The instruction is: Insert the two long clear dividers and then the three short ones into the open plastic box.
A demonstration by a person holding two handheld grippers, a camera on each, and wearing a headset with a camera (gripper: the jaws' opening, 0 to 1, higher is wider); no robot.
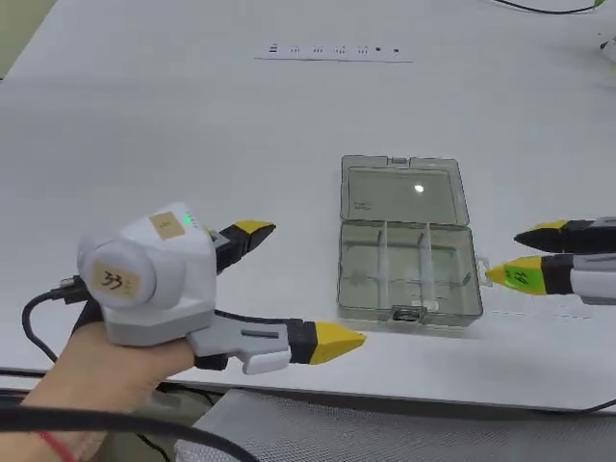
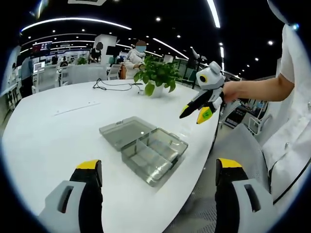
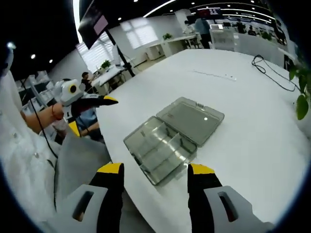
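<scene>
The clear grey plastic box (image 1: 409,274) lies open on the white table, its lid (image 1: 404,191) flat behind it. Two clear dividers (image 1: 383,258) stand inside the base, running front to back. I cannot make out any short dividers. My left gripper (image 1: 295,284) hovers open and empty to the left of the box, near the front edge. My right gripper (image 1: 520,254) is open just right of the box with nothing between its jaws. The left gripper view has the box (image 2: 148,150) ahead between the open left gripper (image 2: 156,167) and the right gripper (image 2: 197,112) beyond. The right gripper view shows the box (image 3: 167,138).
A row of small marks or a strip (image 1: 332,50) lies far back on the table. A black cable (image 1: 549,8) runs at the back right. A potted plant (image 2: 158,75) stands on the table's far side. The front edge (image 1: 404,390) is close to the box.
</scene>
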